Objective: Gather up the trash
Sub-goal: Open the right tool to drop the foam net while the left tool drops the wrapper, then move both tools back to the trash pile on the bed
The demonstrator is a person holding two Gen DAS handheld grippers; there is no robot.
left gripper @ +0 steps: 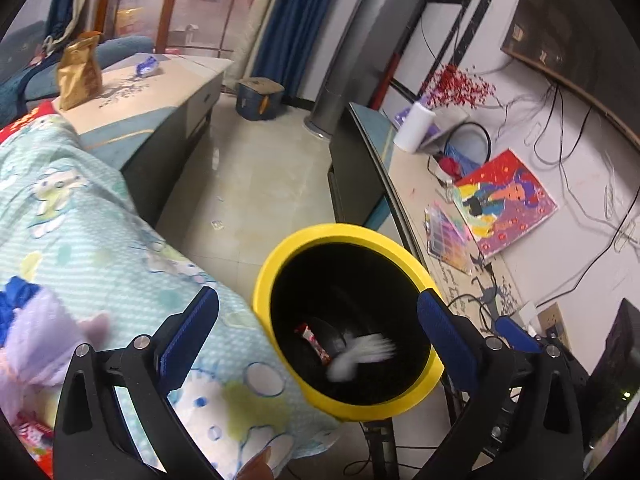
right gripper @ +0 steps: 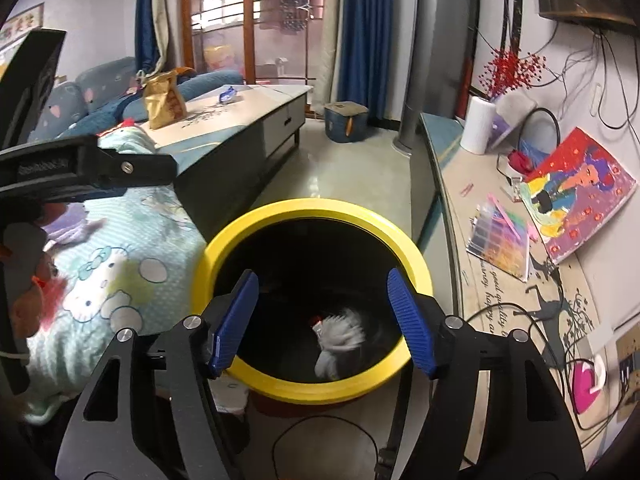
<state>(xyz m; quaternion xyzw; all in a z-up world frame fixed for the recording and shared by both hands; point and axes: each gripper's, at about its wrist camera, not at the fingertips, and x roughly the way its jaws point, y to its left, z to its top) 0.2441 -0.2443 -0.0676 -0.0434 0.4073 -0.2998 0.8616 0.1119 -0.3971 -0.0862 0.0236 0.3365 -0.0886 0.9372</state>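
Living room with pale tiled floor (right gripper: 352,168), low coffee table (right gripper: 248,120) on one side and a long cluttered side counter (right gripper: 460,216) on the other; between them, on the floor beside a patterned blanket (left gripper: 100,232), a yellow-rimmed black bin (right gripper: 312,216); step in hand, by the look of it: drop-off into the bin; left gripper (left gripper: 320,332) spread wide with nothing between its blue pads, right gripper (right gripper: 322,322) also parted and empty, both poised over the bin mouth; white crumpled paper (right gripper: 340,340) blurred in mid-fall or just landing inside the bin, next to a red-and-white wrapper (left gripper: 316,342) lying at the bottom; so trash already in, at least 2 pieces; next move likely calls for lifting both grippers clear of the rim and swinging toward remaining litter; candidates: a blue wrapper (right gripper: 228,94) and a tan paper bag (right gripper: 164,100) on the coffee table, well apart from the bin; small scraps on the floor (left gripper: 217,224) also visible in the left view; in the way: the blanket-covered lap or cushion just beside the bin, black cables (right gripper: 324,436) looping on the floor near the bin's base, and more cables trailing over the counter; a paper roll (right gripper: 476,124), a colourful painting (right gripper: 580,196) and a paint set (right gripper: 500,240) on the counter probably not trash; cannot tell whether the purple cloth (left gripper: 44,328) at the blanket's edge counts.
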